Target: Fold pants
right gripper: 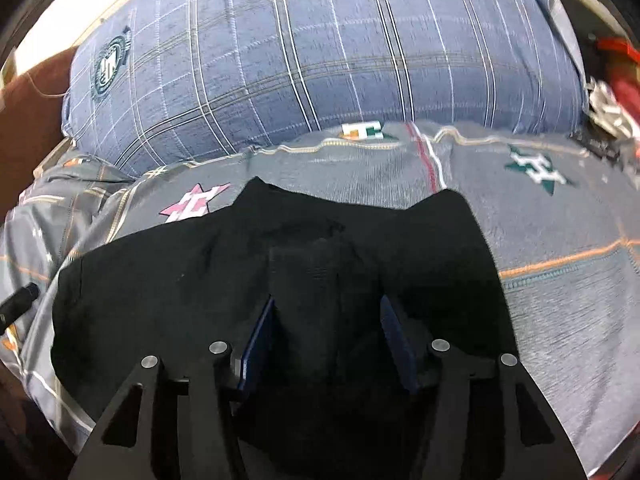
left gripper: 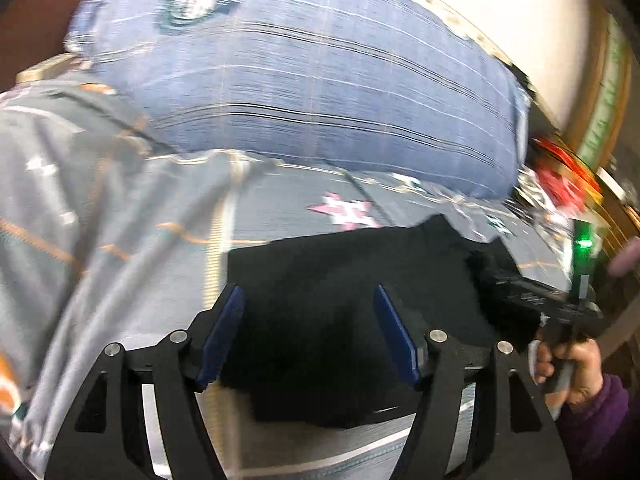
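Observation:
The black pants (left gripper: 344, 300) lie folded into a compact bundle on a grey patterned bedsheet (left gripper: 120, 240). My left gripper (left gripper: 308, 304) is open, its blue pads (left gripper: 224, 336) wide apart over the pants' near left part, holding nothing. In the right wrist view the pants (right gripper: 168, 280) spread below my right gripper (right gripper: 326, 308), which is open with its pads (right gripper: 258, 344) apart just above the cloth. The right gripper body and the hand holding it also show in the left wrist view (left gripper: 536, 300) at the pants' right edge.
A large blue plaid pillow (right gripper: 320, 64) lies just behind the pants. Red and white items (right gripper: 612, 92) sit at the far right of the bed. A brown surface (right gripper: 28, 120) lies at the left. A dark cylindrical object (right gripper: 18, 300) pokes in at the left edge.

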The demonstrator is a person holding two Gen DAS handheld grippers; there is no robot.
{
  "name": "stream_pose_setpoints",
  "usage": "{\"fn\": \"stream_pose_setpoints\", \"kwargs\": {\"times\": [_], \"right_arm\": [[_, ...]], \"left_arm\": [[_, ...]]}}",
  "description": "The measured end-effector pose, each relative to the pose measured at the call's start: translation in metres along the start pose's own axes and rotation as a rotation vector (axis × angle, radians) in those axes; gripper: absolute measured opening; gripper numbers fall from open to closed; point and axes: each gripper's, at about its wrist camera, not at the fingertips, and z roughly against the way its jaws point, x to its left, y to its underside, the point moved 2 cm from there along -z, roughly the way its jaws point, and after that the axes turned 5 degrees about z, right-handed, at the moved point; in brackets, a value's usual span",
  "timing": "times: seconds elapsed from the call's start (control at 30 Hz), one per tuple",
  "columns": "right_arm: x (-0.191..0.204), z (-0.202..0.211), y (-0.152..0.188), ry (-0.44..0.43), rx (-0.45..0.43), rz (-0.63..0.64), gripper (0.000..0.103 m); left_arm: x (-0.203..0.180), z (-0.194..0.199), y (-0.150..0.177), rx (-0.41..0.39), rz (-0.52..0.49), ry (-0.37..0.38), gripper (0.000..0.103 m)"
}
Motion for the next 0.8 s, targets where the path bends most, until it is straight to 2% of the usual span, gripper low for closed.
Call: {"fn": "stream_pose_setpoints", "kwargs": {"times": [0.17, 0.3, 0.4, 0.5, 0.57, 0.6, 0.63, 0.67, 0.73, 0.8], "right_arm": [[-0.003, 0.023, -0.009, -0.051, -0.113, -0.032, 0.058], [0.022, 0.015, -0.033, -0.120, -0.127, 0.098, 0.058], [0.039, -0.009, -0.052, -0.165, -0.063, 0.148, 0.057], [0.049, -0.037, -0.063, -0.177, 0.005, 0.184, 0.055], [0.054, -0.062, -0.068, -0.166, 0.086, 0.190, 0.054], [0.056, -0.072, -0.068, -0.147, 0.113, 0.202, 0.043], [0.057, -0.081, -0.067, -0.130, 0.140, 0.211, 0.024], [0.057, -0.086, -0.067, -0.114, 0.162, 0.214, 0.015], [0.055, -0.091, -0.068, -0.110, 0.181, 0.193, 0.009], [0.055, -0.099, -0.070, -0.088, 0.222, 0.161, 0.007]], "left_arm": [[0.010, 0.003, 0.004, -0.002, 0.015, -0.037, 0.068], [0.011, -0.002, 0.006, 0.007, 0.001, -0.067, 0.068], [0.014, -0.012, 0.011, 0.047, -0.015, -0.112, 0.068], [0.018, -0.023, 0.015, 0.093, -0.006, -0.134, 0.068], [0.016, -0.029, 0.019, 0.125, -0.013, -0.134, 0.068], [0.016, -0.030, 0.020, 0.135, -0.017, -0.132, 0.068], [0.015, -0.032, 0.022, 0.147, -0.024, -0.130, 0.068], [0.014, -0.035, 0.023, 0.161, -0.035, -0.137, 0.068], [0.014, -0.041, 0.026, 0.186, -0.055, -0.170, 0.068], [0.017, -0.048, 0.029, 0.216, -0.057, -0.182, 0.069]]}}
